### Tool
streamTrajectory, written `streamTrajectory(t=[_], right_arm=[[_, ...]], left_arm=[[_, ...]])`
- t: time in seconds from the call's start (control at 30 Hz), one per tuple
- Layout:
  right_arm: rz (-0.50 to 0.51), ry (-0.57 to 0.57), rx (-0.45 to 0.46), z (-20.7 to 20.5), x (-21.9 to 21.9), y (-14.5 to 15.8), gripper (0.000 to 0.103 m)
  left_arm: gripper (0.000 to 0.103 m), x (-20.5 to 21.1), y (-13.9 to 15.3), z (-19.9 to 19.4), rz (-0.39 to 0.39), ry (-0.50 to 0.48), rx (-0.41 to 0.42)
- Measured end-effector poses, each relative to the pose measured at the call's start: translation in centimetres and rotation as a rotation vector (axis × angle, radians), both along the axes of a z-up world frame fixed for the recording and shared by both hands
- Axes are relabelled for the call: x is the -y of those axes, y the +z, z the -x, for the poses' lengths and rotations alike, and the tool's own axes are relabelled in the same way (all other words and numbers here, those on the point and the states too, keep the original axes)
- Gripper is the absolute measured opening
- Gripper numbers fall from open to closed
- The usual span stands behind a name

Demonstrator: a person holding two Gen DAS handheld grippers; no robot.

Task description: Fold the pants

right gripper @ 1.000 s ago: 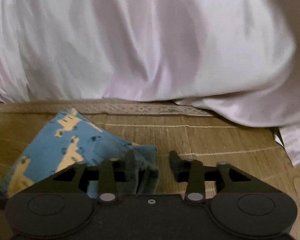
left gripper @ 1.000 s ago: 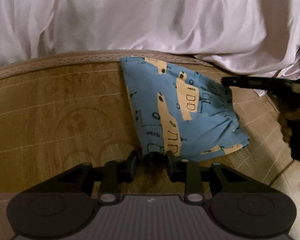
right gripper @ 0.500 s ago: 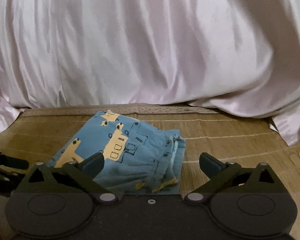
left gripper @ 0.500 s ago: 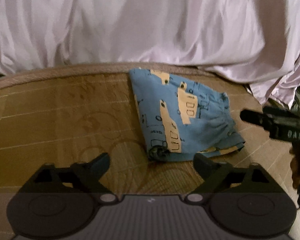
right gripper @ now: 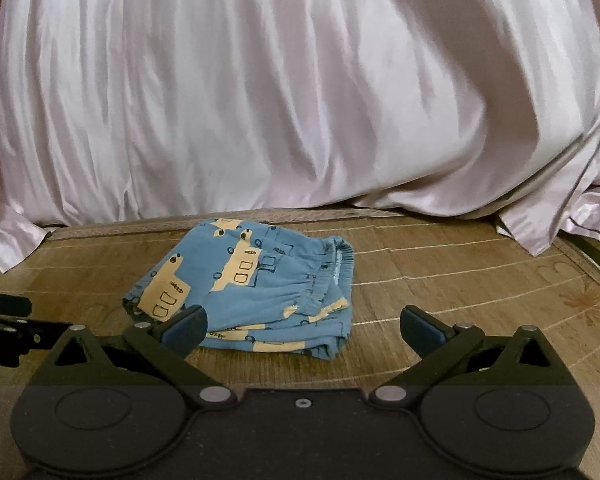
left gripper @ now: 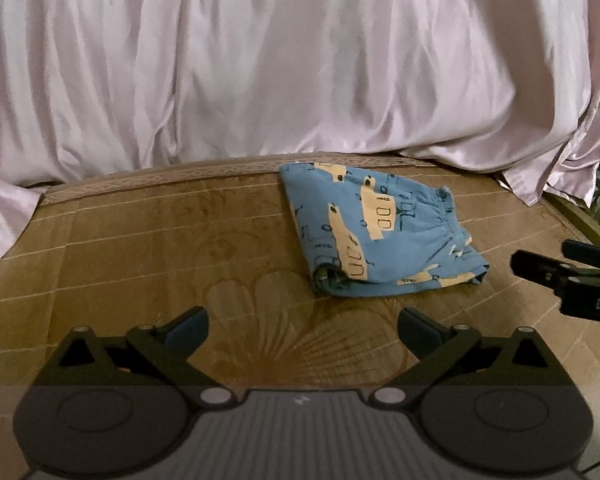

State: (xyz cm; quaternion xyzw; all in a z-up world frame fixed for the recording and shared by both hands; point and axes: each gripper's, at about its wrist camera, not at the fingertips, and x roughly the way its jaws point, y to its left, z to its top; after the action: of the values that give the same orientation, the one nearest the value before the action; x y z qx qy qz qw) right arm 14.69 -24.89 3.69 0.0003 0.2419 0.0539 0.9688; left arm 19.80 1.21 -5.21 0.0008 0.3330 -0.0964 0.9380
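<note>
Small blue pants [left gripper: 374, 228] printed with cream vehicles lie folded into a compact bundle on a brown woven mat [left gripper: 140, 248]. In the right wrist view the same pants [right gripper: 256, 292] show their elastic waistband on the right side. My left gripper [left gripper: 302, 330] is open, held back from the bundle's near left corner with nothing between its fingers. My right gripper [right gripper: 302, 328] is also open and empty, just short of the bundle's front edge. The right gripper's tip [left gripper: 572, 276] shows at the right edge of the left wrist view.
A shiny pale lilac sheet [left gripper: 300, 64] hangs like a wall behind the mat and drapes onto it at both far corners. The mat's patterned border [left gripper: 172, 178] runs along the back. The other gripper [right gripper: 8, 320] pokes in at the left.
Both grippers let go of the pants, opened wide and pulled back and up from the bundle. The folded pants now lie free on the mat.
</note>
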Motion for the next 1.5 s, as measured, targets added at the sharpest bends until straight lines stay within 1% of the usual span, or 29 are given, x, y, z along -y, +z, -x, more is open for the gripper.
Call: streamTrajectory(t=[0.13, 0.27, 0.53, 0.67, 0.87, 1.03, 1.1, 1.17, 1.23, 1.3, 1.37, 1.43, 1.47, 1.5], right_arm=[[0.04, 0.01, 0.035, 1.1, -0.4, 0.3, 0.102], [0.039, 0.012, 0.06, 2.0, -0.9, 0.7, 0.102], [0.036, -0.006, 0.095, 3.0, -2.0, 2.7, 0.102], [0.028, -0.04, 0.087, 3.9, -2.4, 3.5, 0.102], [0.001, -0.135, 0.093, 6.3, -2.6, 4.6, 0.102], [0.019, -0.149, 0.095, 9.1, -3.5, 6.3, 0.102], [0.026, -0.148, 0.088, 9.6, -3.7, 7.2, 0.102], [0.034, -0.14, 0.075, 9.8, -4.0, 8.0, 0.102], [0.05, -0.12, 0.055, 10.0, -4.4, 9.0, 0.102], [0.059, -0.097, 0.036, 10.4, -4.5, 10.1, 0.102], [0.066, -0.094, -0.002, 10.5, -4.4, 11.2, 0.102], [0.058, -0.11, -0.069, 10.2, -4.1, 12.2, 0.102], [0.058, -0.118, -0.116, 9.9, -3.9, 12.7, 0.102], [0.072, -0.127, -0.182, 9.4, -3.8, 13.4, 0.102]], left_arm=[[0.103, -0.2, 0.0, 0.4, 0.0, 0.027, -0.007], [0.103, -0.3, 0.3, 0.9, -0.012, 0.051, -0.006], [0.103, -0.7, 2.6, 2.7, -0.02, 0.049, 0.049], [0.103, -1.1, 3.2, 3.5, -0.025, 0.036, 0.057], [0.103, -1.4, 4.1, 4.6, 0.009, 0.02, 0.064], [0.103, -1.7, 5.4, 6.6, 0.064, 0.024, 0.073], [0.103, -2.0, 5.9, 7.6, 0.069, 0.014, 0.086], [0.103, -2.2, 6.4, 8.2, 0.06, 0.017, 0.109], [0.103, -2.5, 6.9, 8.8, 0.066, 0.031, 0.129], [0.103, -2.6, 7.3, 8.8, 0.086, 0.04, 0.129], [0.103, -2.7, 7.4, 8.6, 0.104, 0.048, 0.119], [0.103, -2.6, 7.4, 8.4, 0.106, 0.042, 0.106], [0.103, -2.4, 7.4, 8.3, 0.098, 0.041, 0.101], [0.103, -2.2, 7.3, 8.0, 0.087, 0.042, 0.095]])
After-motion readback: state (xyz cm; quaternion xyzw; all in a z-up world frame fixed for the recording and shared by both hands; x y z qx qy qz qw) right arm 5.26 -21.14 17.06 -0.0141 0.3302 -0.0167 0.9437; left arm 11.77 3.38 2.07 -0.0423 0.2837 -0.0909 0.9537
